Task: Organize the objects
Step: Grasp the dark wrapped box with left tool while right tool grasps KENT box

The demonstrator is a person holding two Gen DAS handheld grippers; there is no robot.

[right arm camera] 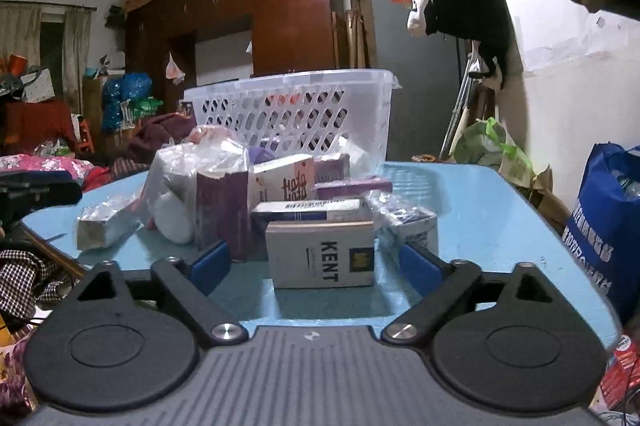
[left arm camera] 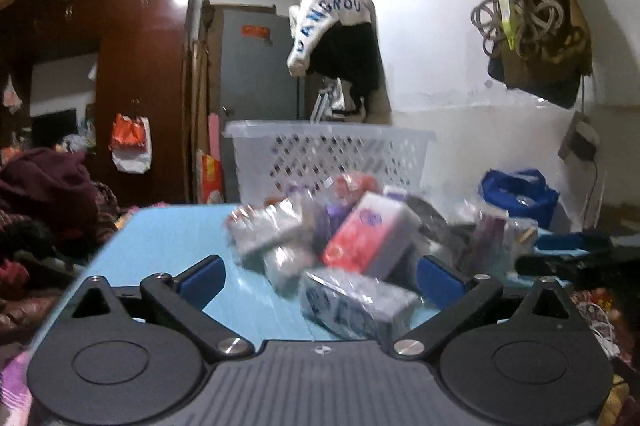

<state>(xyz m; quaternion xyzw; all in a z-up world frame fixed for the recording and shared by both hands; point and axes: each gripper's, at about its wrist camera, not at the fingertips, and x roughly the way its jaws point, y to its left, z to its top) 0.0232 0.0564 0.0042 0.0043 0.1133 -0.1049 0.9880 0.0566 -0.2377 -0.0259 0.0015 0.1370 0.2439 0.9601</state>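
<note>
A: While both sets of tongs stand wide and empty, small boxes and wrapped packs crowd the blue worktop point(right arm camera: 500, 226) before a white lattice basket point(right arm camera: 292, 114).

B: And the right tongs point(right arm camera: 316, 268)?

A: A Kent carton point(right arm camera: 322, 254) sits between them, untouched. The left tongs point(left arm camera: 320, 280) face a blurred, perhaps red-and-white, tissue pack point(left arm camera: 370, 234).

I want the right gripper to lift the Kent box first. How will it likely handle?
The Kent box looks like thin cardboard with flat faces, so probably light and stiff, though a hard squeeze may dent it. Standing on the blue table, it could tip backward if pushed high. Its smooth faces might slip slightly.
</note>
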